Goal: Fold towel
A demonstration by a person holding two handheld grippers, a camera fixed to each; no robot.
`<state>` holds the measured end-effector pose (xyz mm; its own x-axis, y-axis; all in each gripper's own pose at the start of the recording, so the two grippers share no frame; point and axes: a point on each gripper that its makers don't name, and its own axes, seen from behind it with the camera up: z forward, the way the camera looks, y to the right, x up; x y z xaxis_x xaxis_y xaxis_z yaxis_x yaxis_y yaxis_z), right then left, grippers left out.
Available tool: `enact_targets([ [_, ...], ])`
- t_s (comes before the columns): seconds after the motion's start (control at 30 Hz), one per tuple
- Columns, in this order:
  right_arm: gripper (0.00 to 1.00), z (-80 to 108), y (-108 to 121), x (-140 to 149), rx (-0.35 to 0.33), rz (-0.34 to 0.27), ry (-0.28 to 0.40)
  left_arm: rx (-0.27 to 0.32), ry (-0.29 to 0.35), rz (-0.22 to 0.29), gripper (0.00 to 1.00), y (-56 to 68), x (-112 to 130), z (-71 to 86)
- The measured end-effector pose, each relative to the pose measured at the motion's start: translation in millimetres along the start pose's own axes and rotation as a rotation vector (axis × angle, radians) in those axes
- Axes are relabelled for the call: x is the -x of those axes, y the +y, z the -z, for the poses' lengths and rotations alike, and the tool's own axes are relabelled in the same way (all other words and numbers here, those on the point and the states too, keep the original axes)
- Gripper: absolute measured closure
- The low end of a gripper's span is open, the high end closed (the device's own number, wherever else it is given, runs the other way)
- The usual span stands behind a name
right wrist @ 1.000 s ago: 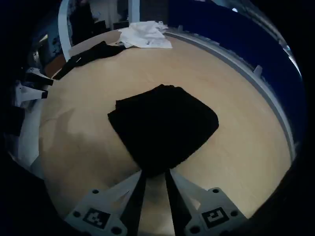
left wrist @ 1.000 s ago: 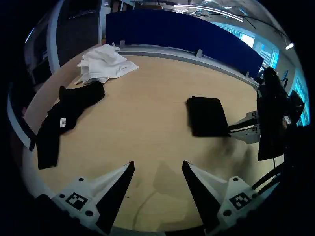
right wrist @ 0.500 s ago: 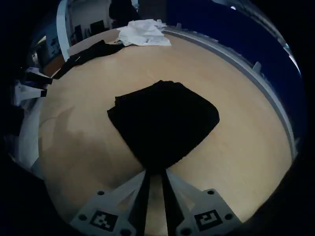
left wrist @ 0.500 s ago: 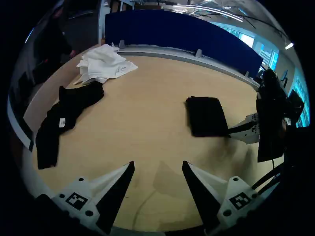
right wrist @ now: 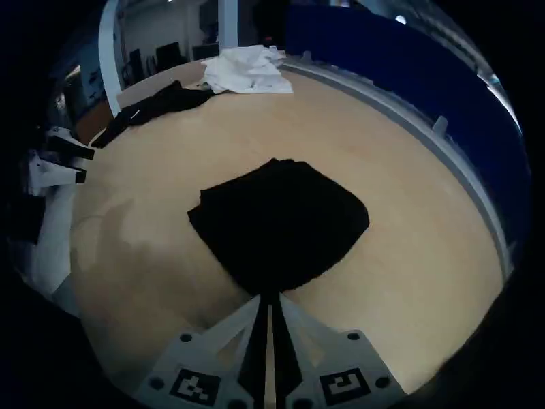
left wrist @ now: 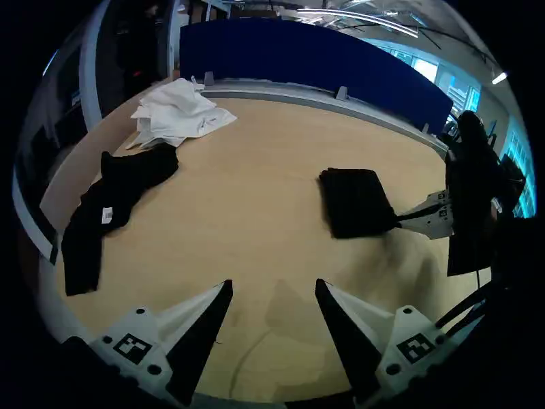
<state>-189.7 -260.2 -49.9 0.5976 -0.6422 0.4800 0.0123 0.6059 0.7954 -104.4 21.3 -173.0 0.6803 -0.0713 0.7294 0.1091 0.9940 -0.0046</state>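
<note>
Left gripper view
Left gripper point(left wrist: 272, 300): fingers spread wide, holding nothing, poised over the near edge of the wooden table point(left wrist: 252, 198).
Black towel point(left wrist: 354, 202): lay folded into a compact rectangle, right of centre on the table.
Right gripper point(left wrist: 396, 219): reached in from the right, its tips at the towel's near right corner; how wide it stood could not be told from here.
Person: a dark sleeve point(left wrist: 473, 198) stood behind that gripper at the far right edge.
Black garment point(left wrist: 112, 198): sprawled unfolded along the left edge, well apart from the towel.
White cloth point(left wrist: 180, 112): heaped at the far left, just beyond the garment.
Blue partition point(left wrist: 306, 54): ran along the table's far side.

Right gripper view
Right gripper point(right wrist: 270, 300): fingers drawn to a sliver of a gap, tips touching the near edge of the black towel point(right wrist: 279, 221); whether cloth was pinched between them could not be told.
Left gripper point(right wrist: 87, 165): sat at the far left edge, fingers apart.
Black garment point(right wrist: 153, 105) and white cloth point(right wrist: 245, 71): lay at the far end of the table point(right wrist: 409, 225).
Blue partition point(right wrist: 422, 88): curved down the right side.

Count
Grippers: two.
Folded towels: one.
Loose black garments: one.
White heaps: one.
</note>
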Motion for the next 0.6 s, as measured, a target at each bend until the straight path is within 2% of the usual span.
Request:
enact_targets([
  [0.27,0.96,27.9,16.3,-60.2,0.023,-0.008,0.093,0.009,0.022,-0.018,0.1,2.4,-16.7,-1.9],
  [0.6,0.96,86.4,29.7,-139.9,0.067,0.044,0.205,0.028,0.063,-0.048,0.1,9.2,-44.2,-0.2],
])
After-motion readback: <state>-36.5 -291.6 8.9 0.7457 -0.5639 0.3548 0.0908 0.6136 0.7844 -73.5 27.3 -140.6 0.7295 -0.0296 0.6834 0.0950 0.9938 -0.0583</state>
